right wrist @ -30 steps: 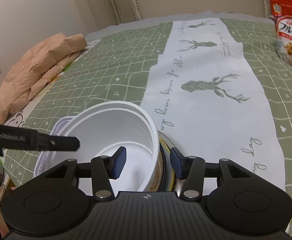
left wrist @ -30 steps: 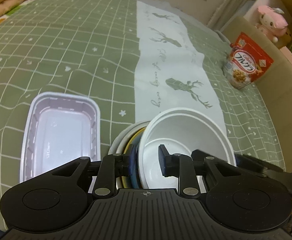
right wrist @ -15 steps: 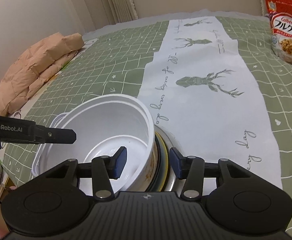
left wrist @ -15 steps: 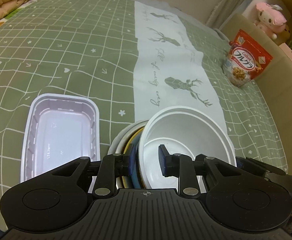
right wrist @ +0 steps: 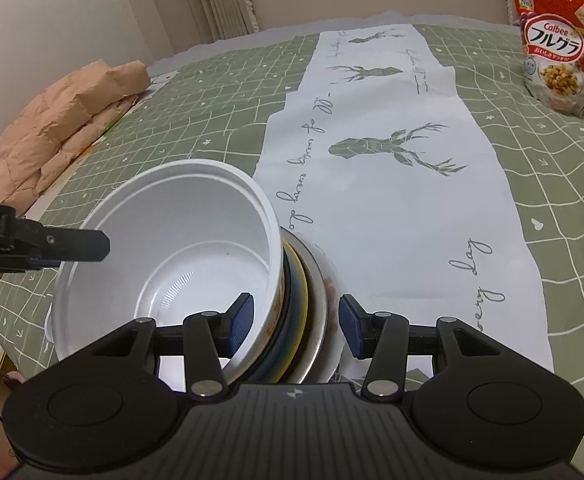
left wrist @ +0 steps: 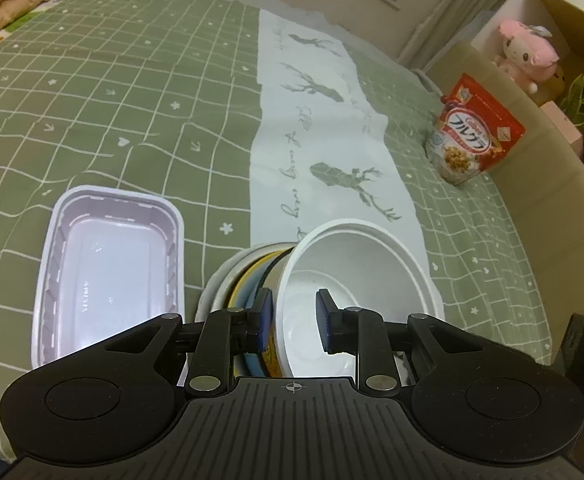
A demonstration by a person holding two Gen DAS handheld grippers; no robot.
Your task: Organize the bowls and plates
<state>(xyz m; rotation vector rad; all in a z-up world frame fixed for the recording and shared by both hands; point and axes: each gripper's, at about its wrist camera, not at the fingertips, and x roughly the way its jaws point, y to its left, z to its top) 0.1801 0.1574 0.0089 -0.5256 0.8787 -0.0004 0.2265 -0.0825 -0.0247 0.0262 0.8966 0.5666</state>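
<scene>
- Left wrist view: the left gripper (left wrist: 294, 316) straddles the near wall of the white bowl (left wrist: 356, 280); its jaws have just closed further, though pad contact cannot be confirmed. The bowl sits nested in a stack of dishes (left wrist: 247, 280). The rectangular tray (left wrist: 107, 268) stands apart, empty.
- Right wrist view: the right gripper (right wrist: 296, 324) spans the stack's rims, apparently clamping them. Judgement: stacking largely done; placement remains.
</scene>
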